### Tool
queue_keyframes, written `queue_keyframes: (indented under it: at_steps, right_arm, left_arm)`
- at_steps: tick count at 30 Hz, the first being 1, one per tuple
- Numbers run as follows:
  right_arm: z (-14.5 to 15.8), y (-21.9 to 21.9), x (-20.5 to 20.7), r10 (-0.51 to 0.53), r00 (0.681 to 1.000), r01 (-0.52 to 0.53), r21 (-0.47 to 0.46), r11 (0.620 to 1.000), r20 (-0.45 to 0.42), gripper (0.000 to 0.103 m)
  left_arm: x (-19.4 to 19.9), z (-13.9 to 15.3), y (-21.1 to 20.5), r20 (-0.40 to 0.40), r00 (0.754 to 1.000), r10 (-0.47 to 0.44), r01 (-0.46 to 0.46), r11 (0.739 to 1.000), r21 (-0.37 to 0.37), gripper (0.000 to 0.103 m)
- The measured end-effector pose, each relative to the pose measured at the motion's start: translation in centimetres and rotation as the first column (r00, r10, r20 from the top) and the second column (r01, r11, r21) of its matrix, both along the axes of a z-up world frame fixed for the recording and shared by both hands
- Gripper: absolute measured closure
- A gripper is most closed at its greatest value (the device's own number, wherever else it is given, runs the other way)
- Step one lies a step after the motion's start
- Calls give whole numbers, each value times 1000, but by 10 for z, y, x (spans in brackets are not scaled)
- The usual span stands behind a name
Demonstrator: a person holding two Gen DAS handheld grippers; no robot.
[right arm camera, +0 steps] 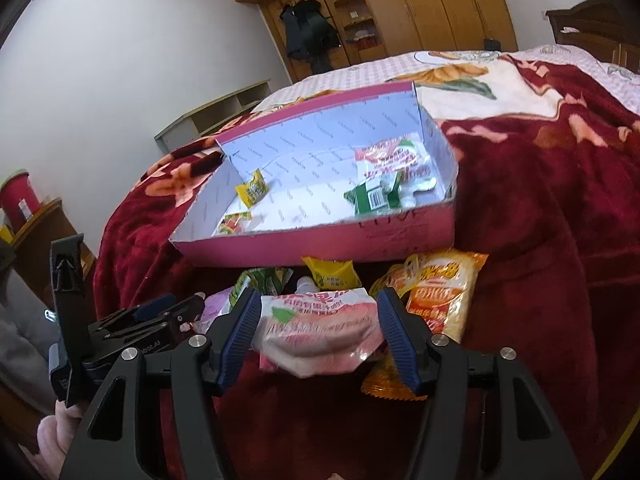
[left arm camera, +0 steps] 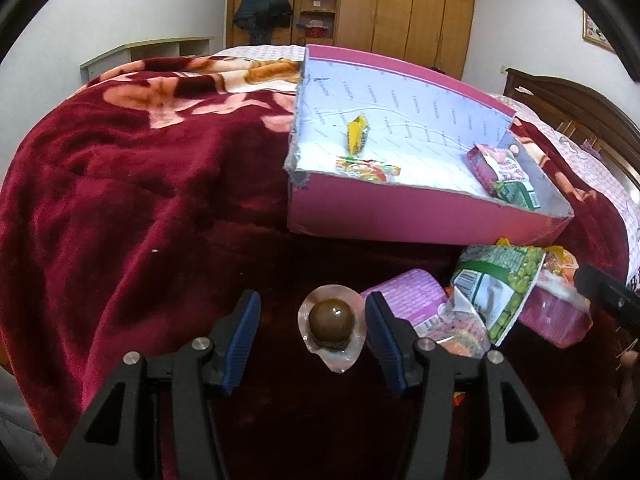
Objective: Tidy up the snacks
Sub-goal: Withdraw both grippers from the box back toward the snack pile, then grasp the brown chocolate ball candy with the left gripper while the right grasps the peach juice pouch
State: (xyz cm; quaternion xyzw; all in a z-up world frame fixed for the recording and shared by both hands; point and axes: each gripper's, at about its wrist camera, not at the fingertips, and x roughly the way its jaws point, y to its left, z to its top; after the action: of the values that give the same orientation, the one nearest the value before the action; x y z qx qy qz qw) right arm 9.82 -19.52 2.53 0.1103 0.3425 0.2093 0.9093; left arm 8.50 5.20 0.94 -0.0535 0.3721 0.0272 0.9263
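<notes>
My left gripper (left arm camera: 312, 330) stands released, its blue pads either side of a brown sweet (left arm camera: 332, 319) in a clear wrapper on the red blanket (left arm camera: 120, 200), touching neither. My right gripper (right arm camera: 316, 330) brackets a pink-and-white snack packet (right arm camera: 320, 330); I cannot tell whether the pads press it. Its lower end is hidden behind the fingers. Both point downward toward the pink box (right arm camera: 320, 246), which already holds several packets.
</notes>
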Motion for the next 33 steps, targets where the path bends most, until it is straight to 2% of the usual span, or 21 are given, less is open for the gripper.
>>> queue_keyframes:
  at_steps: [3,10,13,17,28,30,33]
  right_arm:
    - [-2,3,-2,-1,1000,1,-10,1000,7,41]
    - [-6,9,-11,-5,1000,6,-37,999,26,40]
    - [-10,13,-11,-21,1000,22,-63,998,18,26]
    - [-15,16,-10,-17,1000,17,-56,998,8,25]
    - [-22,31,-10,-8,1000,10,-126,992,12,22]
    - [-24,32,-8,-13,1000,14,-124,992,9,22]
    - [-29,35,-6,-34,999,36,-133,990,17,22]
  left_arm:
    - [-5,-3,2,-4,1000,21,-21,999,32,45]
    - [-8,-9,-2,9,1000,7,-8,997,77,46]
    - [-7,-11,-1,-2,1000,10,-9,998,69,46]
    - [-7,-11,-3,-4,1000,9,-9,997,81,47]
    - [-5,-13,-8,-2,1000,0,0,993,116,47]
    - [-6,-13,-8,-1,1000,-2,2,994,113,49]
    - [-7,-12,-6,4,1000,-6,6,995,100,58]
